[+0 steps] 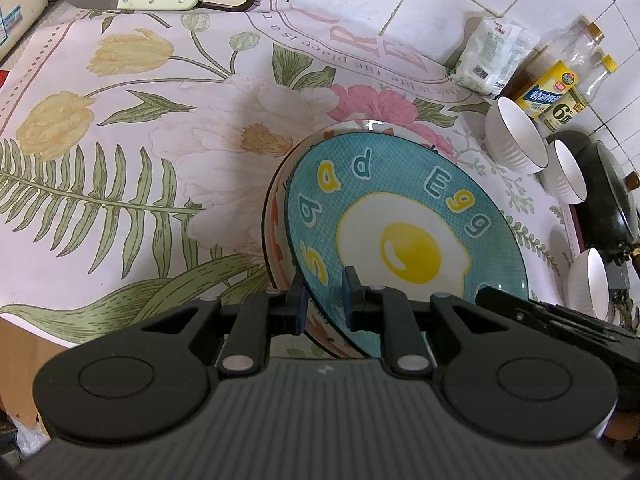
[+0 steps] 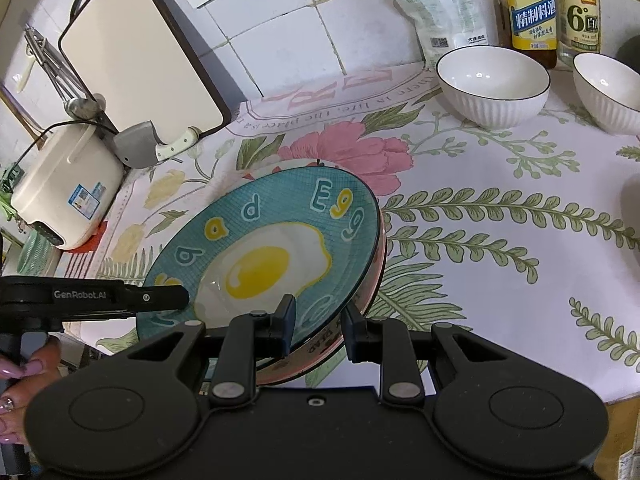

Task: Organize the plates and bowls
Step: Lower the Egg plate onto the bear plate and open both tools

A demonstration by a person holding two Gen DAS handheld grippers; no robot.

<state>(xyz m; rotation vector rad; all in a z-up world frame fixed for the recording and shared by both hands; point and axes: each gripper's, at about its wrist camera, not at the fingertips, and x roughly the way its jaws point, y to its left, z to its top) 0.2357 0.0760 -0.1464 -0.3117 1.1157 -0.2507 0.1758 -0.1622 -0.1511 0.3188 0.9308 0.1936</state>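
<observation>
A blue plate printed with a fried egg lies on a second plate with an orange pattern. The pair is held low over the floral cloth. My left gripper is shut on the near rim of the stack, with both plates between its pads. From the other side, my right gripper is shut on the rim of the blue plate and the pink-edged plate under it. The left gripper also shows at the left of the right wrist view. White ribbed bowls stand at the back right.
A cutting board and a cleaver lean on the tiled wall beside a rice cooker. Sauce bottles and a bag stand behind the bowls. A black pan sits at the right. A person's hand holds the left gripper.
</observation>
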